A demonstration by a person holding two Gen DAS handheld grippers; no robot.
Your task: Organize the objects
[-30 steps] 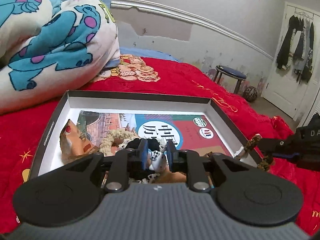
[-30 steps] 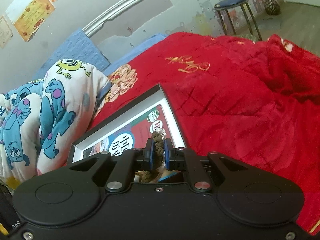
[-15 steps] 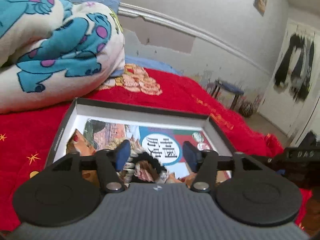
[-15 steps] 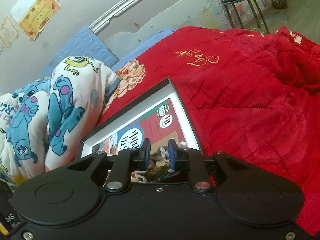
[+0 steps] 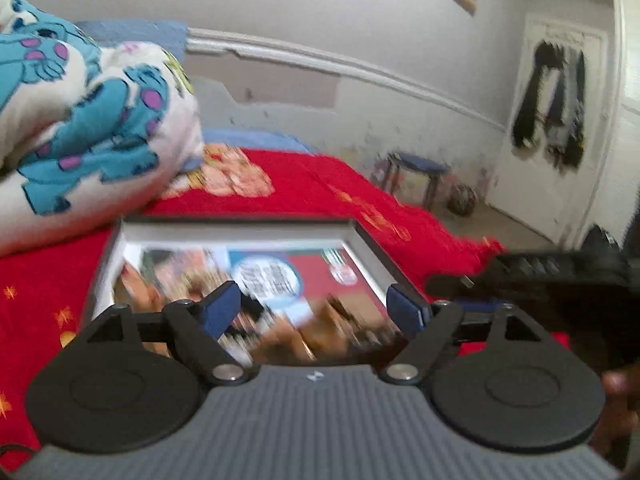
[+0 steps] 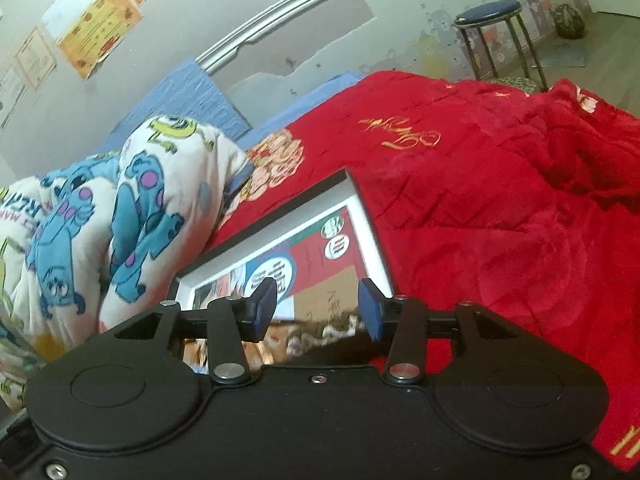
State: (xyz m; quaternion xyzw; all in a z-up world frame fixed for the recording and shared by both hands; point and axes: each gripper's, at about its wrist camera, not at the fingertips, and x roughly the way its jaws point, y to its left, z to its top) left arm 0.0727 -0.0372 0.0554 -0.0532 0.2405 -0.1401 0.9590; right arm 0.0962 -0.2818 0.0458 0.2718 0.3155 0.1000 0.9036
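A shallow black-rimmed box (image 5: 240, 227) with a colourful printed floor lies on the red bedspread. Small trinkets (image 5: 320, 336), blurred brown and beige, lie at its near end. My left gripper (image 5: 314, 308) hangs above them, its jaws opening wide with nothing pressed between the blue pads. In the right wrist view the same box (image 6: 370, 224) shows its right wall, and a beaded cord (image 6: 324, 334) lies on the box floor. My right gripper (image 6: 316, 308) is just above that cord, jaws opening, pads clear of it. The other gripper's black body (image 5: 560, 276) reaches in from the right.
A folded cartoon-print blanket (image 5: 80, 128) is piled left of the box. The red bedspread (image 6: 500, 220) stretches right of the box. A blue stool (image 6: 496, 40) and a ball stand on the floor by the wall. A hand (image 5: 616, 400) shows at the lower right.
Both grippers have let go of the small items they were shut on and their jaws have spread. The left gripper has drawn back and risen, blurring its view; the right one pulled back slightly.
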